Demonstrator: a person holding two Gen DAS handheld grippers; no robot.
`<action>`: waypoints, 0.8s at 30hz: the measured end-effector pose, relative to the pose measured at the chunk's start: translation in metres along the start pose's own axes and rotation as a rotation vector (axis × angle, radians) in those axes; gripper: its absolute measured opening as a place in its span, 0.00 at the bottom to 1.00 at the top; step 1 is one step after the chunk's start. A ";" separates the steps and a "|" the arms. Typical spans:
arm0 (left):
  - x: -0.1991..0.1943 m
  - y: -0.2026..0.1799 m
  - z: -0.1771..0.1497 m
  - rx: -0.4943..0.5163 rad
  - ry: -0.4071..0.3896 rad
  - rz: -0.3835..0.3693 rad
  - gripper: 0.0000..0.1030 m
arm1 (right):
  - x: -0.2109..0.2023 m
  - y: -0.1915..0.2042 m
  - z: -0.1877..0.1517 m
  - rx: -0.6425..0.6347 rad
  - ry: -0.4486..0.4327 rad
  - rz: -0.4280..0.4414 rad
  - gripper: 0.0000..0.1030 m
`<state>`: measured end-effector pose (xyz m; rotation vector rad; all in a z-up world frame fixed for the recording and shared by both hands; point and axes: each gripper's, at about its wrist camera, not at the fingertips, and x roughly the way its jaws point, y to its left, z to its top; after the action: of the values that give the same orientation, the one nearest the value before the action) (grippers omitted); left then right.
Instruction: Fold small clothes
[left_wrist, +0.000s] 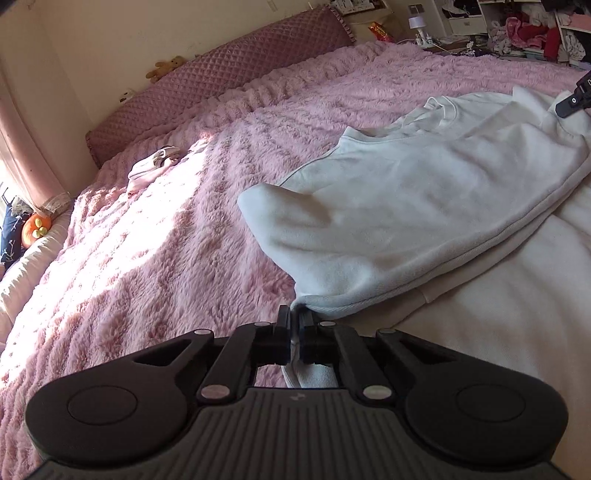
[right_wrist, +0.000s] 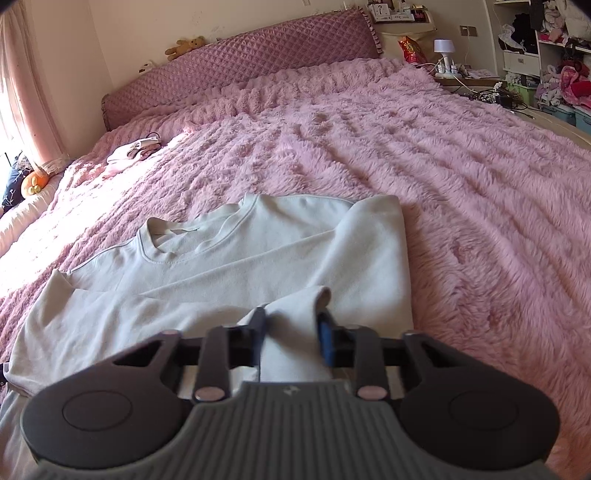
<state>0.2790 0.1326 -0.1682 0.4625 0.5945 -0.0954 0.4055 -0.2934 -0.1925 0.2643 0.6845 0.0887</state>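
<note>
Your left gripper is squeezing tight on a corner of the white sweatshirt. Your right gripper is standing wider, with a thick fold of the shirt's sleeve filling the gap, so it is gripping that. The sweatshirt is lying on the fluffy pink blanket. A red bag is sitting by the bed; its writing is too blurry to read.
</note>
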 end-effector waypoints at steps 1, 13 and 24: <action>-0.004 0.002 0.001 -0.032 -0.019 0.017 0.03 | -0.003 0.003 0.001 -0.009 -0.015 0.005 0.00; -0.003 0.030 -0.025 -0.440 0.100 0.028 0.00 | -0.012 -0.025 -0.016 0.018 -0.034 -0.123 0.01; -0.022 0.001 -0.009 -0.061 0.012 -0.007 0.11 | -0.048 -0.032 -0.020 0.119 -0.114 -0.013 0.50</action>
<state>0.2564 0.1367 -0.1623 0.4018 0.6092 -0.0809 0.3558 -0.3282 -0.1868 0.3762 0.5786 0.0199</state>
